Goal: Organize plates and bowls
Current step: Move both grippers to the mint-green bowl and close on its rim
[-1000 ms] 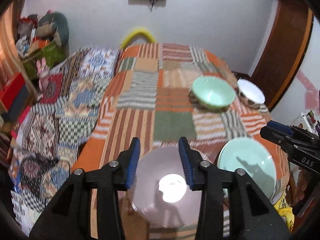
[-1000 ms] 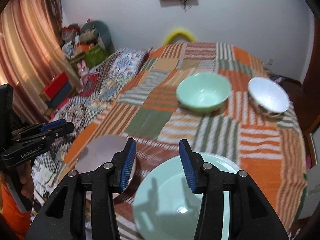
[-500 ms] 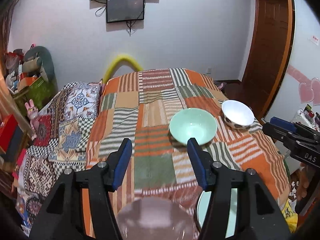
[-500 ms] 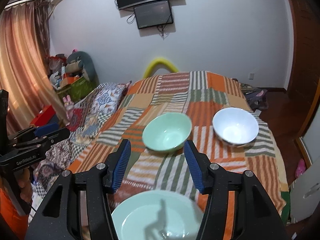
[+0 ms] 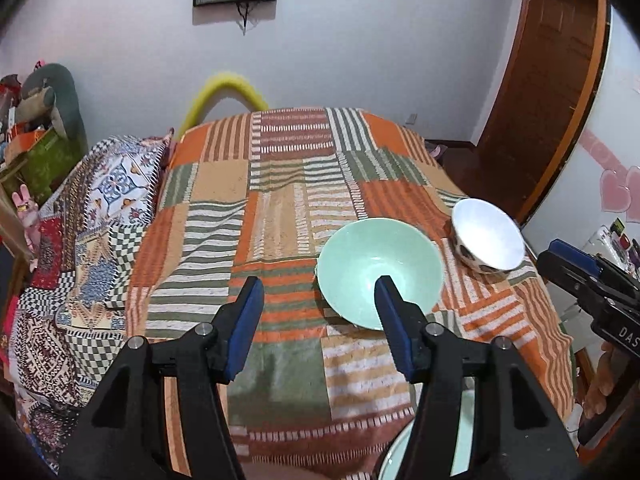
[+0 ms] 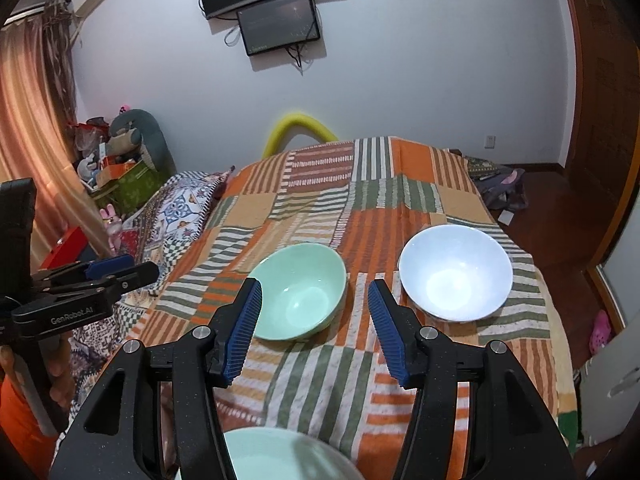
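Here, both claws hang released above the bed [image 6: 400, 184]; the green bowl [image 6: 298, 292] at twelve o'clock looks hard, slick and breakable, best pinched at its rim.

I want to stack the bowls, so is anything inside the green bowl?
The green bowl looks empty: its bare inside shows down to the bottom in the right wrist view. What lies under it on the blanket is hidden.
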`<state>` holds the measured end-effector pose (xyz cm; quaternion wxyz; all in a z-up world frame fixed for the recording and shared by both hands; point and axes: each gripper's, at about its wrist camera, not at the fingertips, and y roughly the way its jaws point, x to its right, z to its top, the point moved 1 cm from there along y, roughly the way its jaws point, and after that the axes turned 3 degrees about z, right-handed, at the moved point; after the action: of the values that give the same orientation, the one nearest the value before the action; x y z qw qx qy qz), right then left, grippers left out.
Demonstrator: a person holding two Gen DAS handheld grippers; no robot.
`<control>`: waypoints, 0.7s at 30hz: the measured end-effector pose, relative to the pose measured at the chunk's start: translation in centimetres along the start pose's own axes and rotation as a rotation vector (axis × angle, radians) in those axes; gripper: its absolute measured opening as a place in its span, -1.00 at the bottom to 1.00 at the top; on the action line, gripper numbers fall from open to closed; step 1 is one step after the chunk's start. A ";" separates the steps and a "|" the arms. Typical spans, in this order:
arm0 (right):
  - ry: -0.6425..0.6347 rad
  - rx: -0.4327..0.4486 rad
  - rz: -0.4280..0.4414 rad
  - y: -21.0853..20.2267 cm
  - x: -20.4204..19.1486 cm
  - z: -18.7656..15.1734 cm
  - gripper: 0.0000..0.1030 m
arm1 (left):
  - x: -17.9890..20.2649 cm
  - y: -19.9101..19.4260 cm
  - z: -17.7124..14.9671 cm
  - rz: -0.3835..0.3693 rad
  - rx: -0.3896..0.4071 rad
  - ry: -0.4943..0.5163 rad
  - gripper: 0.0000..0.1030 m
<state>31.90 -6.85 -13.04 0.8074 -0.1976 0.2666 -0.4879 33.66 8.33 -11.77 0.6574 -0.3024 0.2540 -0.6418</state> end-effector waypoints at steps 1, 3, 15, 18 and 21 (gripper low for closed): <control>0.002 -0.007 -0.001 0.5 0.1 0.0 0.00 | 0.0 0.7 0.0 0.003 -0.008 0.000 0.11; 0.004 -0.026 -0.004 1.5 0.5 -0.1 0.00 | 0.0 2.4 0.0 0.009 -0.035 0.000 0.11; 0.025 -0.147 0.003 7.1 2.3 -1.1 0.00 | -0.3 10.6 -0.4 -0.055 -0.195 -0.040 0.11; 0.020 -0.176 0.008 8.4 2.5 -1.3 0.00 | 0.0 12.0 -0.5 -0.050 -0.212 -0.037 0.11; 0.017 -0.206 0.013 9.5 2.5 -1.6 0.00 | 0.3 13.1 -0.7 -0.043 -0.226 -0.027 0.09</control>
<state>38.40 -4.92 -20.38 0.7837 -0.2734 0.3236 -0.4542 42.23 7.85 -21.72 0.6086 -0.3886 0.3094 -0.6187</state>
